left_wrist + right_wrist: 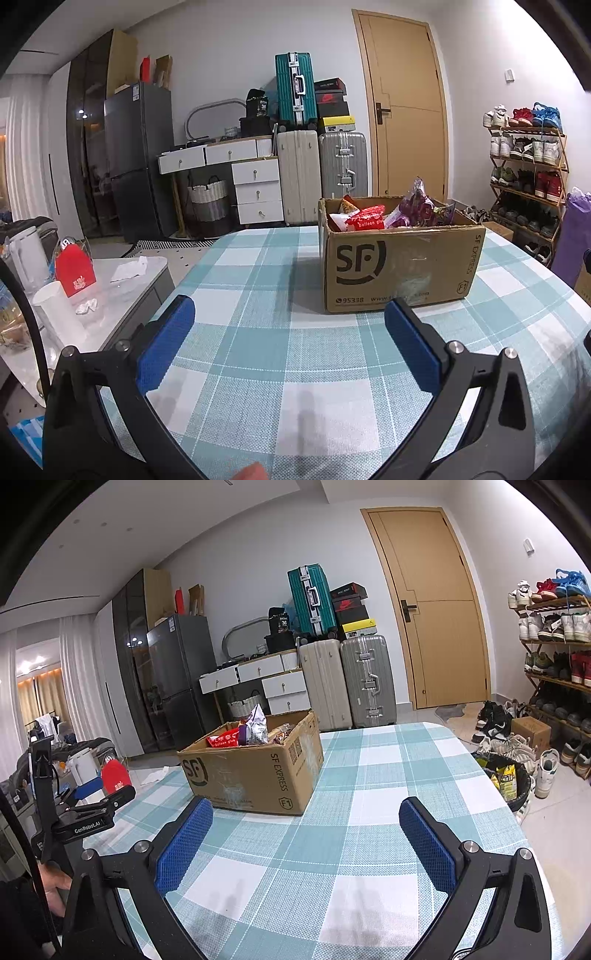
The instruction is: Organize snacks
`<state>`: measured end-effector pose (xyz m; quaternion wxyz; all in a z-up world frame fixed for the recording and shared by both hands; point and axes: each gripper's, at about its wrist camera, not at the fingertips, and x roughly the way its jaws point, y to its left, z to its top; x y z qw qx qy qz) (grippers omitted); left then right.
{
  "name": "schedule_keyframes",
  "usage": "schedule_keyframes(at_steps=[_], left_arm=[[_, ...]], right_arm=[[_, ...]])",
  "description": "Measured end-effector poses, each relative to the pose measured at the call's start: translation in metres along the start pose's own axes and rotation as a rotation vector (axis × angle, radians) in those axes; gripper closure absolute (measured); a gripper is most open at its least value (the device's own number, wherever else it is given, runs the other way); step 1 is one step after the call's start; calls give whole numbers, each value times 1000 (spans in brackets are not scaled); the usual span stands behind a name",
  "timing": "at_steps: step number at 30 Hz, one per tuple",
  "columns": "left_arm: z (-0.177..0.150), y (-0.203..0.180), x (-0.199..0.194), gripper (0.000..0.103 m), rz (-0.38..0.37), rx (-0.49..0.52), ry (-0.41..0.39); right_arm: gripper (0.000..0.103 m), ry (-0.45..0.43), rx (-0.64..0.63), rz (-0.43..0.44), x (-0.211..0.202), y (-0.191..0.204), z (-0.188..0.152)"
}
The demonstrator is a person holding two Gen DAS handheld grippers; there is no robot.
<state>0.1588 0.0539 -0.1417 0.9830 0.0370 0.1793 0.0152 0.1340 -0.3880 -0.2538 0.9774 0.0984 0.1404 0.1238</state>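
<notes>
Checked teal-and-white cloth over the surface (258, 266), bare apart from one cardboard SF Express box (397, 267). Box standing upright on the far half of the surface, flaps open, "SF" logo facing the left wrist camera, "SF EXPRESS" printed down the adjoining side. Snack packets (391, 214) heaped inside the box and poking above its rim: red packet with white lettering (365, 218) toward the left, purple-red crinkled bag (419, 206) standing tallest near the middle; others too crowded to tell apart. Left tongs (290, 341) released, blue ribbed pads spread wide, nothing between them, hovering over the cloth on the near side of the box and apart from it. Right tongs (306, 843) likewise released, pads wide apart and empty, over the cloth near the box's right-hand corner without touching it. Left tongs also seen from the right wrist view at the far left (88, 805), black body marked "GenRobot.AI", gripped from below by a hand (55, 886). Fingertip visible at the bottom edge of the left wrist view. Off to the left, lower marble-topped side table (144, 266) with red carton (75, 269) and white paper cup (55, 306). Beyond the surface: three suitcases (321, 173) against the wall, white drawer unit (256, 192), wooden door (406, 103), shoe rack (528, 166). Bin with black liner (511, 779) on the floor just right of the surface.
</notes>
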Motion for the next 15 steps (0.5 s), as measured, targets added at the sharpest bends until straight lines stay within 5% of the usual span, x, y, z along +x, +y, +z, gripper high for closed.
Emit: schedule_keyframes(at_steps=[15], left_arm=[[1,10,1,0,32,-49,10]], right_arm=[[0,-1,-42,-2,2,9,-1]])
